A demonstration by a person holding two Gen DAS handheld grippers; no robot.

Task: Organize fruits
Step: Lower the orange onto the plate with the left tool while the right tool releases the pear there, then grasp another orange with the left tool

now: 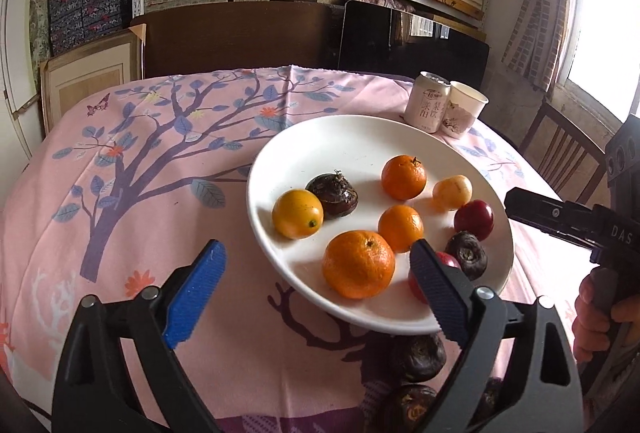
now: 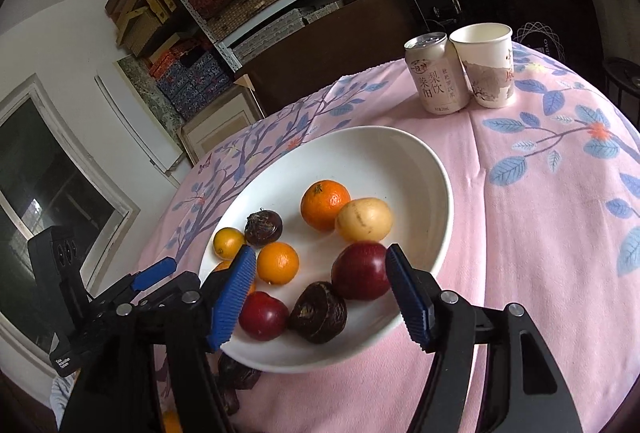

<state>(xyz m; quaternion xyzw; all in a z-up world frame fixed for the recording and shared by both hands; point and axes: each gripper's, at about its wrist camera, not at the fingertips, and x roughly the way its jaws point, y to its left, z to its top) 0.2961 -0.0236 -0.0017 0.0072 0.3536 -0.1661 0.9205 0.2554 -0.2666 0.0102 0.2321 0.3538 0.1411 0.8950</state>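
Your left gripper [image 1: 316, 297] hangs wide open with nothing in it. The big mandarin [image 1: 358, 264] sits between its pads without touching either, on the near rim of the white plate [image 1: 320, 137], so that hand's nearest. Your right gripper [image 2: 320, 297] is partly open and empty too, with a red plum [image 2: 360, 271] just ahead at 12 o'clock. Both fruits are roundish, so there's no long axis to line up. Plate count: four orange citrus, one pale yellow fruit, two red plums, two dark water chestnuts. At least three more chestnuts [image 1: 418, 357] lie on the cloth toward 6 o'clock, partly hidden.
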